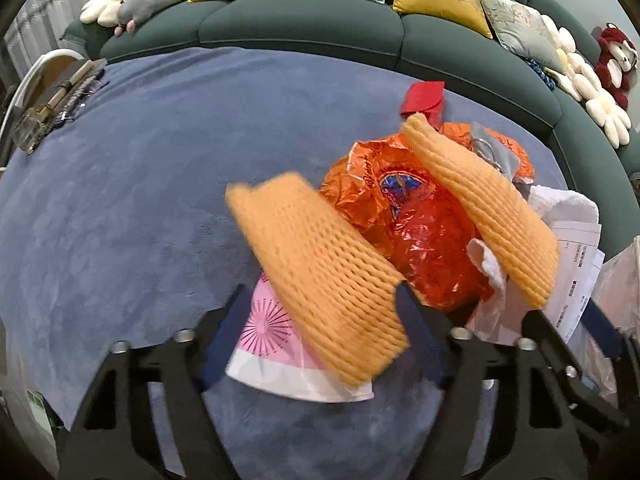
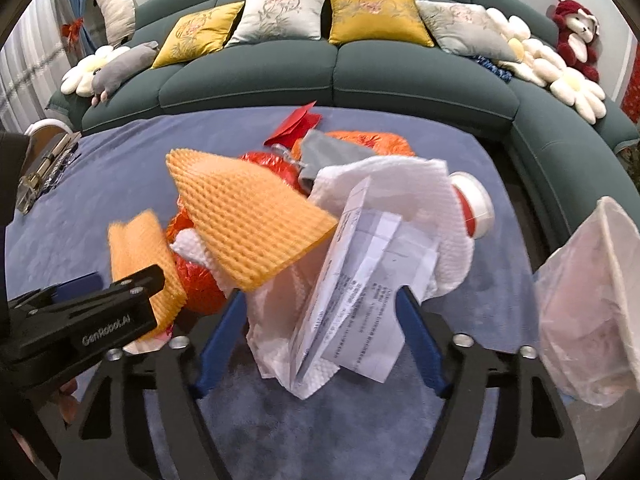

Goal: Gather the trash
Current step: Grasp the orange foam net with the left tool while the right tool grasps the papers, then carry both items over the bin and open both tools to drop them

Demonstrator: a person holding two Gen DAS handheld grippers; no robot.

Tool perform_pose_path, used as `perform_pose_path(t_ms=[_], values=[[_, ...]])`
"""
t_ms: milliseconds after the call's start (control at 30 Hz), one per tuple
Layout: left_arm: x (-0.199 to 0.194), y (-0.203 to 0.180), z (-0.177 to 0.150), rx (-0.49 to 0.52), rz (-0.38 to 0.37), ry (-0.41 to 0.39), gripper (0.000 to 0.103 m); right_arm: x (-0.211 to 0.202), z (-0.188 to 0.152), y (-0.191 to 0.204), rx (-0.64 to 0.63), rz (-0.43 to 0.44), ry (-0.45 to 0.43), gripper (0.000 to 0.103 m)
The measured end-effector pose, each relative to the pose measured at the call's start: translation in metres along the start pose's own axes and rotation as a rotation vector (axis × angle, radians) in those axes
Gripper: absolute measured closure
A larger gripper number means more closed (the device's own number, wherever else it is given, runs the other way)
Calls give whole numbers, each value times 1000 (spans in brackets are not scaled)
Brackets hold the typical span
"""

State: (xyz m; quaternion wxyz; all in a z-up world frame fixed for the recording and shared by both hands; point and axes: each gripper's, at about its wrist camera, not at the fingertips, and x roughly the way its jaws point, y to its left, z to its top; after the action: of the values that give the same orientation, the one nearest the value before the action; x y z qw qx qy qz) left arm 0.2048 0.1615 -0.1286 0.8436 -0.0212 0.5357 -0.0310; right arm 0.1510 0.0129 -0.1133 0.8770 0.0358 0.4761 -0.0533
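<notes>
A heap of trash lies on the blue fabric surface point(image 1: 140, 200). In it are two orange foam nets, a crumpled orange-red foil bag point(image 1: 400, 216), a pink-and-white plastic bag point(image 1: 272, 344), a paper towel point(image 2: 400, 184) and a printed receipt point(image 2: 360, 280). My left gripper point(image 1: 320, 296) is open around one blurred foam net point(image 1: 320, 264), which touches only the right-hand finger. My right gripper point(image 2: 320, 296) is open around the towel, the receipt and some thin white plastic, which fill the gap. The other foam net point(image 2: 248, 216) leans on that wad. The two grippers are side by side.
A red envelope point(image 1: 424, 96) and a white-lidded red container point(image 2: 476, 208) lie at the heap's far side. A translucent bag point(image 2: 592, 300) stands at the right. A green sofa point(image 2: 340, 72) with cushions curves behind. Small items point(image 1: 52, 112) lie at the far left edge.
</notes>
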Motion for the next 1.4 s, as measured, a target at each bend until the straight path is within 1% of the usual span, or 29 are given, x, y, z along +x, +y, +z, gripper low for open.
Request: perform_pose_path(t_ms=[33,67,100,133,167,200,267,300,367,500,700,867,1067,1233,1400], values=[[1,0,0,3,-5,1,50,2,-1,1,-3,4,6,44],[1,0,0,6,-10,0,54,3,-2,1,-4,13,11,52],[1,-1,0,9,-10,0,64,4,-3,2,-6,20,16,55],[1,-1,0,10,-13,1,73,4,-4,2,-8,24,20,62],[0,-1,-1,9,-16,2,78,4,-5,2,-7,33,22,71],[-1,-1,-2,8,-17,3,85,3,-6,2,-5,44,23,75],[-6,-1,-5,7,-8,-12,89,0,-8,2,-3,56,21,85],[-9,-2,-6,11,-6,-21,91,-3,-9,1,-2,62,18,87],[-18,-3,-8,18,6,-43,91,-11,-10,-1,1,70,2,89],[-37,0,-10,6,-4,-74,92,-30,-8,-7,11,83,-33,93],[-71,-2,-16,0,-22,-120,92,-63,-6,-19,29,98,-91,94],[-96,-20,-19,35,-37,-154,92,-91,-4,-33,53,97,-148,94],[-123,-63,-25,104,-89,-188,92,-121,-4,-63,92,71,-209,94],[-140,-114,-30,188,-139,-213,92,-143,-11,-99,142,29,-252,94],[-149,-172,-40,281,-190,-225,92,-162,-21,-144,199,-22,-291,93]])
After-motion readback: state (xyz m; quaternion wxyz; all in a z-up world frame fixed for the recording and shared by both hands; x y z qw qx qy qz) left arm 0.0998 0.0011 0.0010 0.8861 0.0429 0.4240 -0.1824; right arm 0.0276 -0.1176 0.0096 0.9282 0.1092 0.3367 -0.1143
